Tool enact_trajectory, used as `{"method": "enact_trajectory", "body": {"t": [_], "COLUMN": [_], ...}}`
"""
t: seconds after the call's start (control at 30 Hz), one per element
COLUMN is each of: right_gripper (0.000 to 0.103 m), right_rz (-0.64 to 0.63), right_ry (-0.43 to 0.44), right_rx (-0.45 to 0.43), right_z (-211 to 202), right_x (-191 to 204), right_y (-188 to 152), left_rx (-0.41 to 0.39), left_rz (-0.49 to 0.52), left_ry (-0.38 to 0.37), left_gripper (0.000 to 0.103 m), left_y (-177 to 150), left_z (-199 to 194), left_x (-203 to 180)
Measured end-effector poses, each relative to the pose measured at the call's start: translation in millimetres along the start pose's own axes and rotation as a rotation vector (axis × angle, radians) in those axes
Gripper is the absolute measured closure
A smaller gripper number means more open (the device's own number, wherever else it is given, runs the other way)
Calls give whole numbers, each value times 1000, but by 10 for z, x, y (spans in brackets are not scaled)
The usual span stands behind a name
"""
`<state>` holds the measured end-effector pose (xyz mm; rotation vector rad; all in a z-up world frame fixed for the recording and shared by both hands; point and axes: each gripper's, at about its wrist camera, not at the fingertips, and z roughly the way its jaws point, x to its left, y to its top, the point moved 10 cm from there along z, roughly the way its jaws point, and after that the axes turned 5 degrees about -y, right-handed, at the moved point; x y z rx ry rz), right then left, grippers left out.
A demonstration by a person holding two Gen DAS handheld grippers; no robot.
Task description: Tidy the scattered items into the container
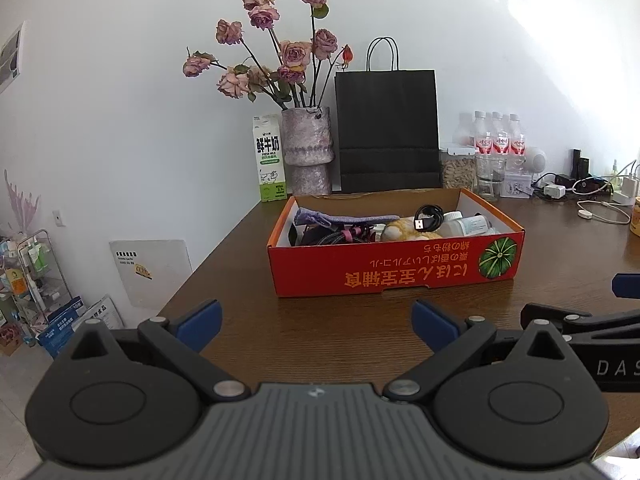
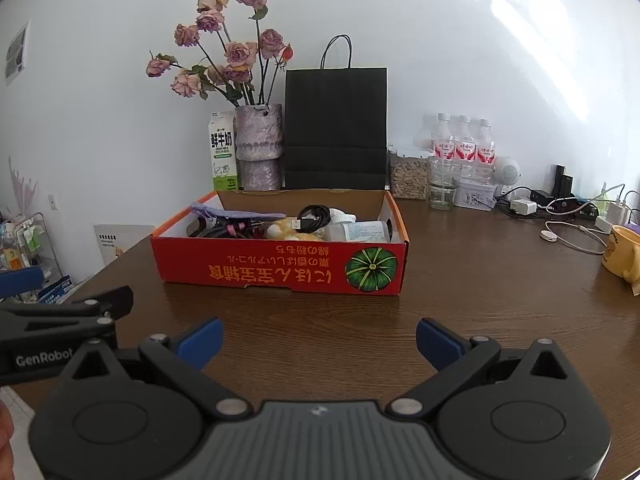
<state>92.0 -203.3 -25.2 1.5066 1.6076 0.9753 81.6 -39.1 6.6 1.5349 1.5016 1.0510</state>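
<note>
Your left gripper and right gripper both hover low over the brown table, fingers spread wide and holding nothing. Ahead of you sits the red box, already loaded with a black cable, a purple pouch, a plush toy and white bottles. The table between you and it looks bare, so the gathering seems finished (or nearly). Your next move calls for scanning farther right, past the yellow mug, for strays.
</note>
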Motion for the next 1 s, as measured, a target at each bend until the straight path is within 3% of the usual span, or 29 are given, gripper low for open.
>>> {"method": "enact_trajectory", "body": {"t": [1.0], "right_gripper": [0], "right_rz": [-7], "right_ry": [9], "right_rx": [32], "right_z": [0], "right_x": [32], "right_y": [-11], "left_rx": [30], "left_rz": [-26], "left_ry": [-7], "left_gripper": [0], "left_y": [-56], "left_z": [16], "left_x": [52]}}
